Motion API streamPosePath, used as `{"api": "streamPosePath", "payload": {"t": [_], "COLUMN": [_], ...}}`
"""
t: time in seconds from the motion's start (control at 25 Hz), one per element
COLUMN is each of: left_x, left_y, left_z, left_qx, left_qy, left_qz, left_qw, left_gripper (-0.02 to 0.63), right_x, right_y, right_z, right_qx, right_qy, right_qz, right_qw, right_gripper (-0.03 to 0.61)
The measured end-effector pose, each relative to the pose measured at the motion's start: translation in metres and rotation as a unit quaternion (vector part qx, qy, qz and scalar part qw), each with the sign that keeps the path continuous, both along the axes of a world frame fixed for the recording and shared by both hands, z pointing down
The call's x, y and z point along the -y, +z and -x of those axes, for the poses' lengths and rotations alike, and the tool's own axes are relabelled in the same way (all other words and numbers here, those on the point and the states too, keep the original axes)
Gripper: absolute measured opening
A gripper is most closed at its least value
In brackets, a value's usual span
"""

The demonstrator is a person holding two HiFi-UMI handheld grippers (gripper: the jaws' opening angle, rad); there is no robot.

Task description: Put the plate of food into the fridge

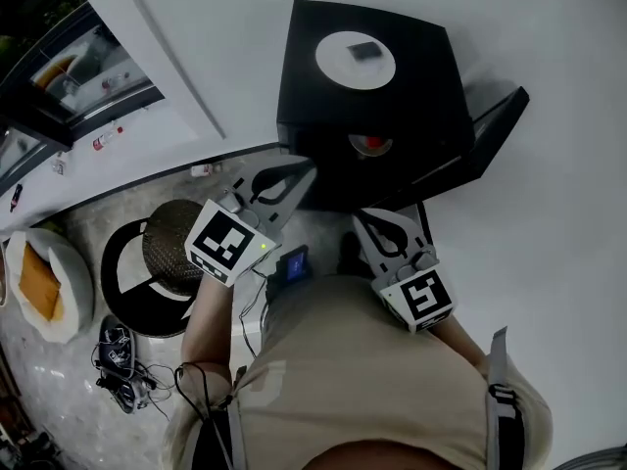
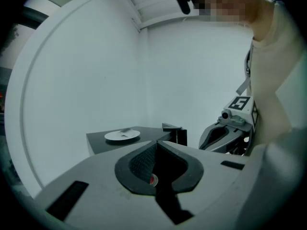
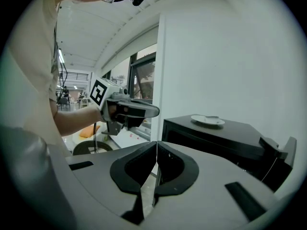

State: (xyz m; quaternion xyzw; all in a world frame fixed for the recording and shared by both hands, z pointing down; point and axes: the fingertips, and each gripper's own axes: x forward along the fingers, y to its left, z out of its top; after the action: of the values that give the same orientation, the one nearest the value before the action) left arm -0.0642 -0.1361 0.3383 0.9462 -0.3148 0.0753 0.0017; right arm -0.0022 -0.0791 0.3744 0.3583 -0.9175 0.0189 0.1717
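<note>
The plate (image 1: 355,59) lies flat atop the black fridge (image 1: 421,106), while left claw (image 1: 304,168) and right claw (image 1: 361,219) are pinched closed, empty.

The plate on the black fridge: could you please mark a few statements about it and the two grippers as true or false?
1. The plate sits on top of the black fridge. True.
2. The left gripper holds the plate. False: its fingers are closed on nothing.
3. The right gripper has its fingers together. True.
4. The fridge is shut. False: its door stands open.
</note>
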Motion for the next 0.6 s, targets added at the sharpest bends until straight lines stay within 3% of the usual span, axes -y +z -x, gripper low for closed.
{"api": "streamPosePath", "payload": {"t": [0.2, 0.4, 0.6], "left_x": [0.023, 0.043, 0.069], "left_y": [0.003, -0.006, -0.009], "left_z": [-0.014, -0.024, -0.033], "left_qx": [0.031, 0.030, 0.066], "left_qy": [-0.002, 0.004, -0.004], "left_qz": [-0.002, 0.000, -0.011], "left_qw": [0.9995, 0.9995, 0.9977], "left_gripper": [0.011, 0.011, 0.011], "right_x": [0.015, 0.031, 0.044], "right_y": [0.005, 0.007, 0.012], "right_z": [-0.006, -0.012, -0.022], "right_qx": [0.010, 0.019, 0.035], "right_qy": [-0.016, -0.037, -0.046], "right_qz": [0.014, 0.025, 0.044], "right_qw": [1.000, 0.999, 0.997], "right_gripper": [0.021, 0.021, 0.021]}}
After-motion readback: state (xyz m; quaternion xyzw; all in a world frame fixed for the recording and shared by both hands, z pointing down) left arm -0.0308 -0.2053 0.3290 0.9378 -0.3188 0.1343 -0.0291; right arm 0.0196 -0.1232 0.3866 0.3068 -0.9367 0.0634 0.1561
